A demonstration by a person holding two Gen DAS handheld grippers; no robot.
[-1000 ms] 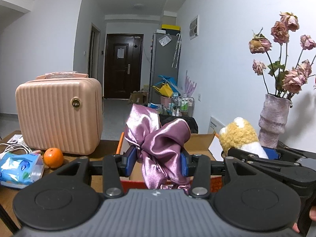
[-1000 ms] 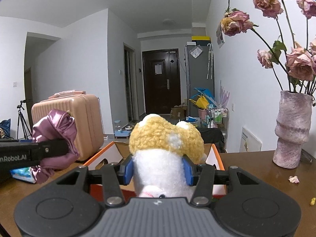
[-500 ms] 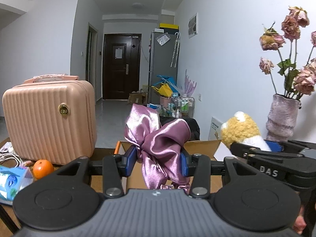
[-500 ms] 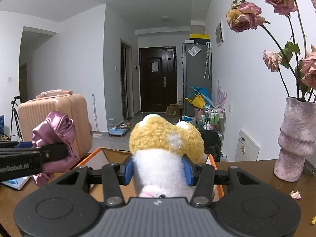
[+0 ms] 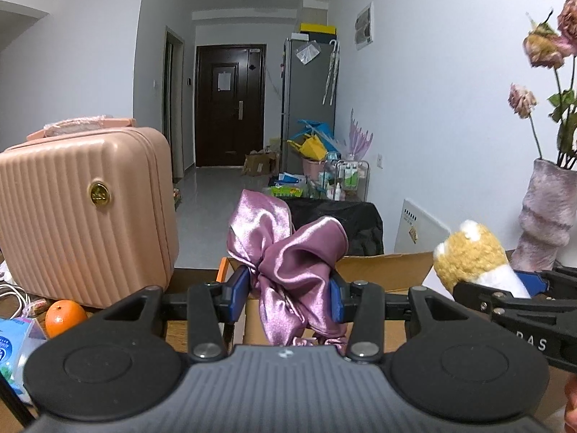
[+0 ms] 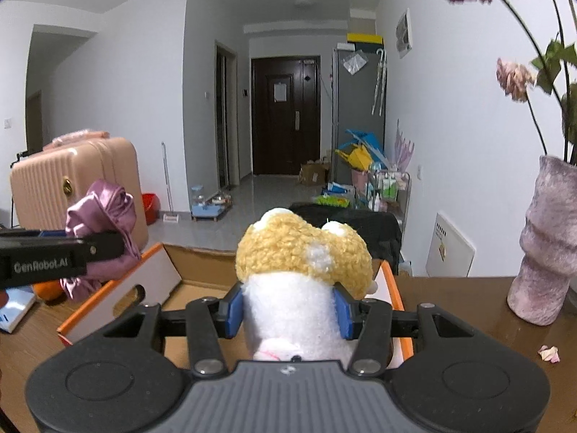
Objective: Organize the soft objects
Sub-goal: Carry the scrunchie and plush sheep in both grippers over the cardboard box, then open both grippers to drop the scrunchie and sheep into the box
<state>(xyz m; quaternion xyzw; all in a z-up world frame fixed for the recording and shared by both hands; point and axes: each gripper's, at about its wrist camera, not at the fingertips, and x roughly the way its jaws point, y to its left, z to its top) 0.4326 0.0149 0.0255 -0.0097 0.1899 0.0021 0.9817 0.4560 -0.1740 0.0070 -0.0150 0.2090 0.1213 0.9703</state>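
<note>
Both tongs advanced over the box point(image 6: 202, 274): left tongs point(image 5: 288, 297) clamp satin cloth point(image 5: 292, 252), right tongs point(image 6: 288, 310) clamp plush toy point(image 6: 303, 252).

Left gripper point(image 5: 290, 297) has the satin scrunchie point(image 5: 288, 256) between its pads, bunched up above them and hanging below. Right gripper point(image 6: 288, 310) has the plush toy point(image 6: 303, 267) between its pads, head up past the tips. Open cardboard box point(image 6: 202, 281) sits on the table point(image 6: 468, 299) just ahead of and under both grippers. Suitcase point(image 5: 83, 213) ahead-left of the left gripper, orange point(image 5: 65, 315) in front of it. Vase point(image 6: 548, 245) ahead-right of the right gripper. The grippers are side by side.
</note>
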